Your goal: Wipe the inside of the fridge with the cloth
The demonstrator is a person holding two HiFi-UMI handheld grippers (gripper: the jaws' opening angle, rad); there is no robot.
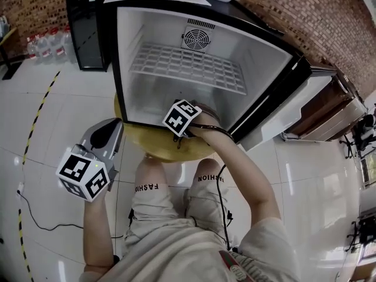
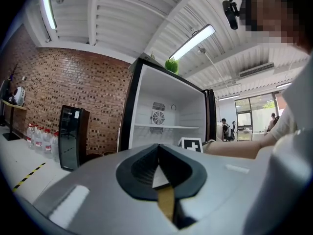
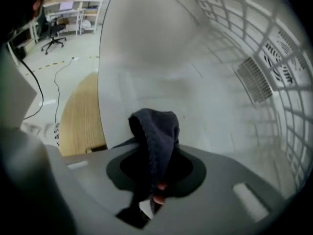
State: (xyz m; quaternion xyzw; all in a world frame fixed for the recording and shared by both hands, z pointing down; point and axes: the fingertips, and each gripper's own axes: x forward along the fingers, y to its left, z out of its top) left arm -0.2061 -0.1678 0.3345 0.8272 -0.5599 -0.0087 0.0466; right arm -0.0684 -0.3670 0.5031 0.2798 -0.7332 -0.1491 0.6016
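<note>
The dark cloth (image 3: 155,136) is pinched in the fingers of the right gripper (image 3: 152,180), low inside the fridge (image 1: 132,81). It is tilted down toward what is probably the floor panel just ahead. The left gripper (image 2: 159,175), fingers together and empty, hangs outside.

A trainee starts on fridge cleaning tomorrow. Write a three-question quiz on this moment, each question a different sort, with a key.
1. True or false: the left gripper is shut on the cloth.
2. Where is the right gripper? A) reaching into the fridge, below the wire shelf; B) on top of the fridge; C) down at the floor.
3. What round part sits on the back wall above the wire shelf?
Key: 1 false: the left gripper is shut, empty and outside the fridge; the right gripper holds the cloth. 2 A. 3 the fan grille.
</note>
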